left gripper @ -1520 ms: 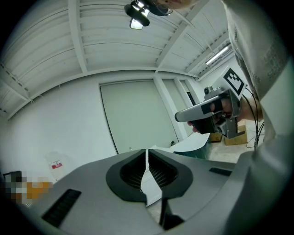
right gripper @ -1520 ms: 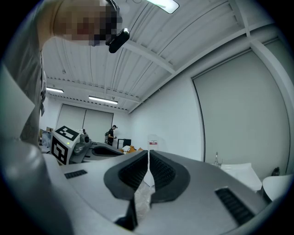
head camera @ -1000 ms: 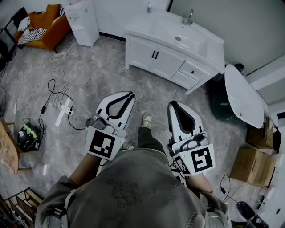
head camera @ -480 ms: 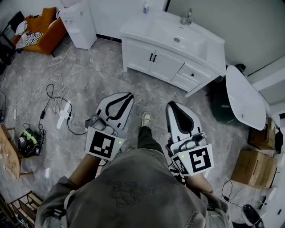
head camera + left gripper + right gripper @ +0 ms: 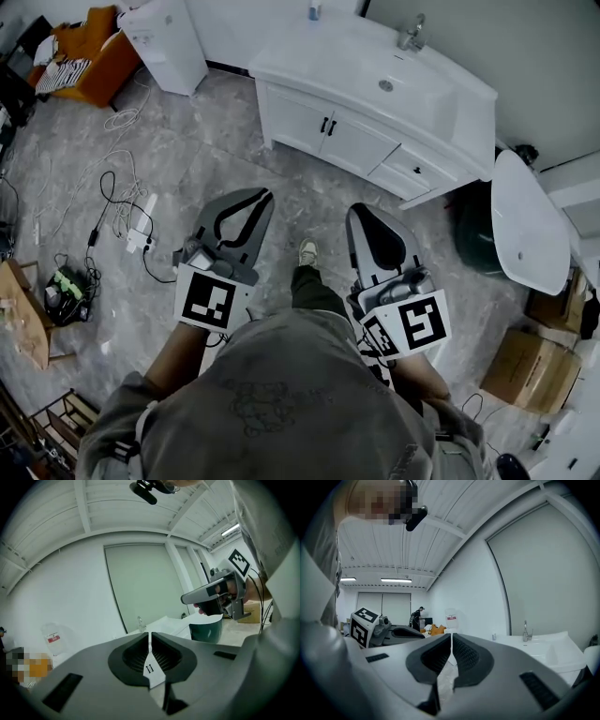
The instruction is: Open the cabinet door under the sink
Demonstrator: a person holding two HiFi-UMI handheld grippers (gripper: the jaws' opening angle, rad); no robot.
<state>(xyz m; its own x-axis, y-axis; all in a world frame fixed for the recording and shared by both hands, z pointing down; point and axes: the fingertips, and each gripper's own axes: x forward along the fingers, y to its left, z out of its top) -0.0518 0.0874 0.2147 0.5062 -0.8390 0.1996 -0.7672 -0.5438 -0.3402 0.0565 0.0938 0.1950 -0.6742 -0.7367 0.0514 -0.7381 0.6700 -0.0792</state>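
Note:
The white sink cabinet (image 5: 319, 127) stands against the far wall, both doors flat and closed, with two black handles (image 5: 327, 125) side by side at the middle. The basin and tap (image 5: 411, 36) are on top. My left gripper (image 5: 255, 195) and right gripper (image 5: 359, 212) hover over the floor well short of the cabinet, both pointing toward it. In the left gripper view the jaws (image 5: 150, 638) meet with only a thin slit and hold nothing. The same goes for the right gripper (image 5: 451, 641), with the tap (image 5: 525, 631) off to its right.
Drawers (image 5: 410, 161) fill the cabinet's right part. A white water dispenser (image 5: 173, 39) stands to its left, an orange seat (image 5: 92, 54) further left. Cables and a power strip (image 5: 139, 232) lie on the floor at left. A white oval top (image 5: 527, 211), dark bin (image 5: 476, 230) and cardboard boxes (image 5: 520, 367) are at right.
The view has shifted so the cabinet sits further right and a little closer. Both grippers stay shut and held side by side, slightly nearer the cabinet.

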